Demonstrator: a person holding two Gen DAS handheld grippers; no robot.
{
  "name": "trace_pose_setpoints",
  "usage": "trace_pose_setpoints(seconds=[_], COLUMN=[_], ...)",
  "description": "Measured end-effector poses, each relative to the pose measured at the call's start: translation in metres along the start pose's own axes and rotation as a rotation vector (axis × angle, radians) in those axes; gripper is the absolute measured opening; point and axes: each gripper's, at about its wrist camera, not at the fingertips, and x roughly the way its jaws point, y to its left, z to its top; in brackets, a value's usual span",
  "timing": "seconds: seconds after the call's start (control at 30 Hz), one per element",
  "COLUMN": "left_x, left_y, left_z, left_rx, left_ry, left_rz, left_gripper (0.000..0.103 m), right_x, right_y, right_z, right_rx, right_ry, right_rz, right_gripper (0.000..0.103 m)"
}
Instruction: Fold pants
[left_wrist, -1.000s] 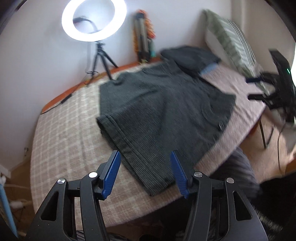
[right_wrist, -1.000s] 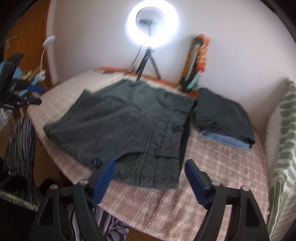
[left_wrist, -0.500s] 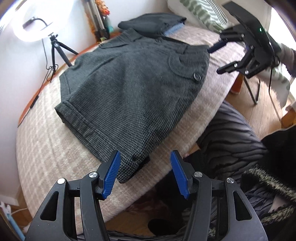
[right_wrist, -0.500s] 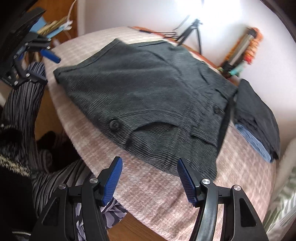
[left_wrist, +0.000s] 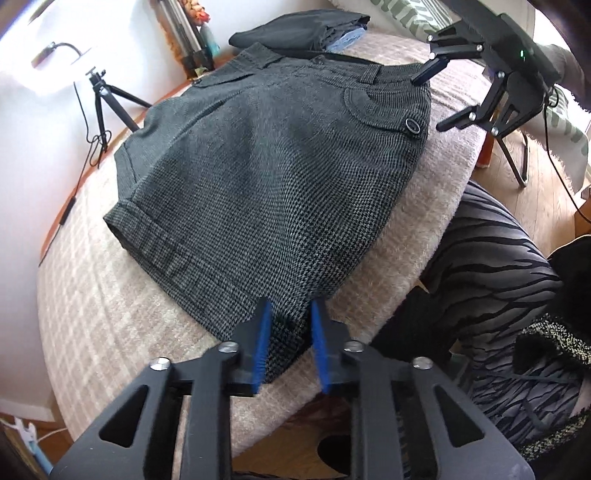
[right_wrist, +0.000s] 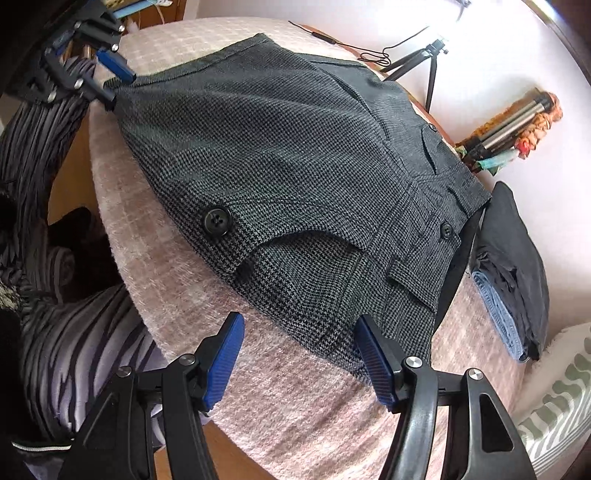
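The pants lie flat on the surface, waistband toward the folded pile. The left tool is closing on the near hem corner. The right tool stands half open, holding nothing, over the near waistband corner.

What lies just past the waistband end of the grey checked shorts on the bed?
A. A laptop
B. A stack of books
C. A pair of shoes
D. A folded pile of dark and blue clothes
D: the folded pile of clothes lies beside the waistband of the shorts.

Left gripper jaws closing on cloth; right gripper stands spread.
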Motion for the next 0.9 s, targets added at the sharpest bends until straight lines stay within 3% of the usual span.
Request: trace_pose_setpoints(seconds=[0.13, 0.23, 0.53, 0.9], left_x=[-0.002, -0.005, -0.018, -0.044], left_y=[0.004, 0.003, 0.016, 0.06], left_z=[0.002, 0.002, 0.009, 0.033], left_rx=[-0.015, -0.014, -0.048, -0.129], left_ry=[-0.021, -0.041, -0.112, -0.226], left_rz=[-0.006, 0.002, 0.022, 0.061], left_gripper=[0.009, 0.007, 0.005, 0.002], right_x=[0.005, 0.007, -0.007, -0.042], right_y=[0.006, 0.004, -0.016, -0.047], right_z=[-0.002, -0.003, -0.003, 0.022], right_rx=[-0.032, -0.022, 0.082, 0.185], right_ry=[0.009, 0.011, -0.053, -0.189], right_rz=[-0.03, -0.045, -0.042, -0.132], right_gripper=[0.062, 0.045, 0.018, 0.012])
